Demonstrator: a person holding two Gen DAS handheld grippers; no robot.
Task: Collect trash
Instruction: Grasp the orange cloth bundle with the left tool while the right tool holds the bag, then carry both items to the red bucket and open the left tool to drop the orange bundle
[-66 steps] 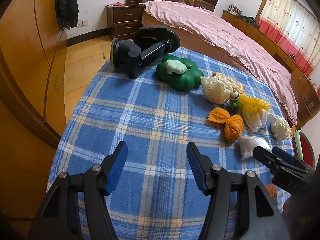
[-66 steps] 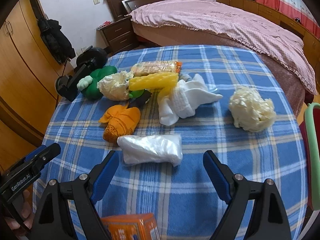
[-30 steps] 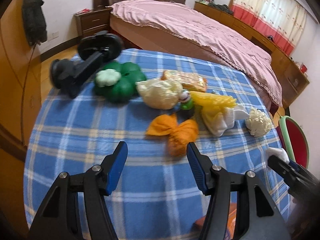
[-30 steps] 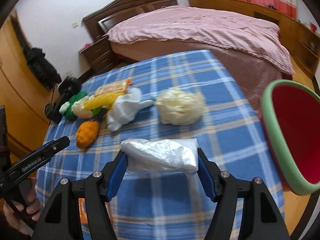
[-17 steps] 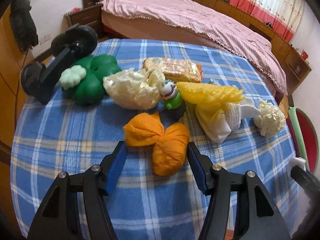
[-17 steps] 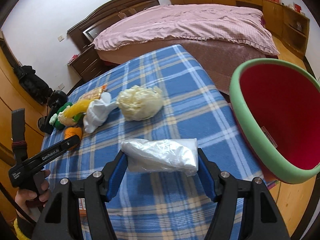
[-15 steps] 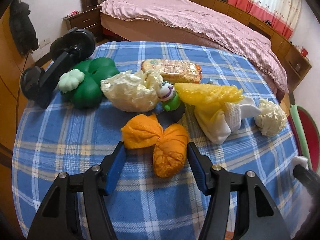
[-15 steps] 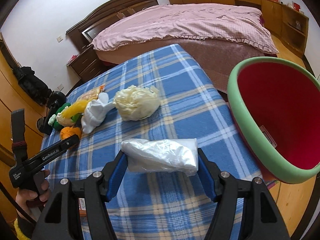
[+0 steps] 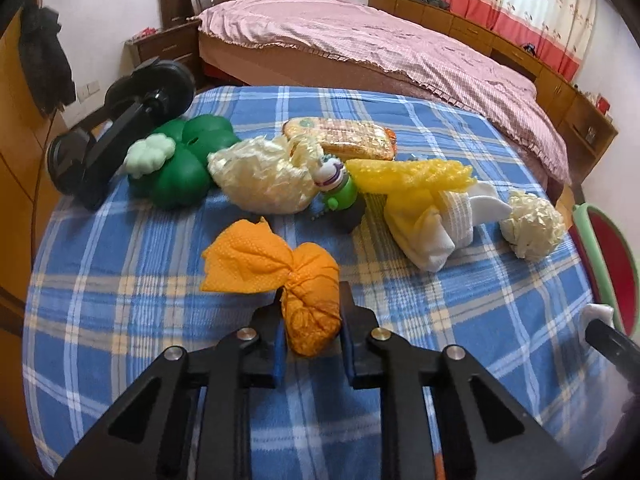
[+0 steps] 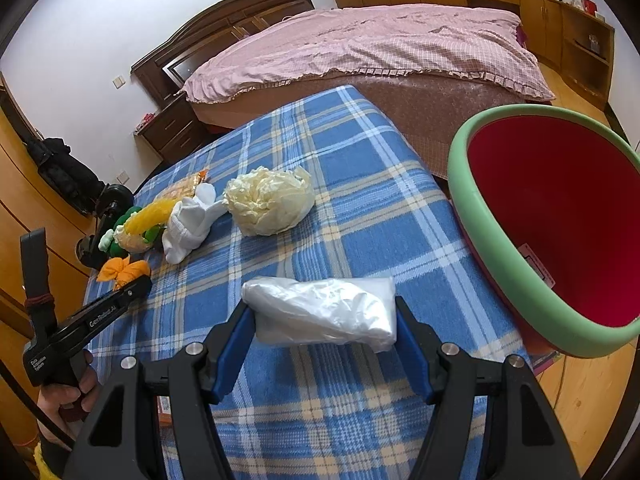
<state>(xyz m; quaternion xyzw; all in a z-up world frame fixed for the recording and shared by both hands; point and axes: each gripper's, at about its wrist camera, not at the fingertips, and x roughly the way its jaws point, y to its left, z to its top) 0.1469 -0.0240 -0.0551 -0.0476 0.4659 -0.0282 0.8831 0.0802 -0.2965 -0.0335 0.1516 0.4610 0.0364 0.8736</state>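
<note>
My left gripper [image 9: 311, 322] is shut on the knotted orange bag [image 9: 308, 304] lying on the blue plaid table [image 9: 120, 272]; it also shows in the right wrist view [image 10: 122, 270]. My right gripper [image 10: 325, 320] is shut on a crumpled clear plastic bag [image 10: 324, 314] and holds it above the table, left of the red bin with a green rim [image 10: 516, 256]. A cream crumpled bag [image 10: 268, 200] lies further back on the table.
A larger cream bag [image 9: 260, 180], yellow bag [image 9: 408, 176], white sock [image 9: 444, 220], snack pack [image 9: 340, 136], small toy figure [image 9: 336, 188], green clover toy [image 9: 184, 164] and black holder [image 9: 116, 128] lie on the table. A bed [image 9: 360, 40] stands behind.
My left gripper moved forward and closed on the orange bag. My right gripper carried the clear bag a little closer to the bin.
</note>
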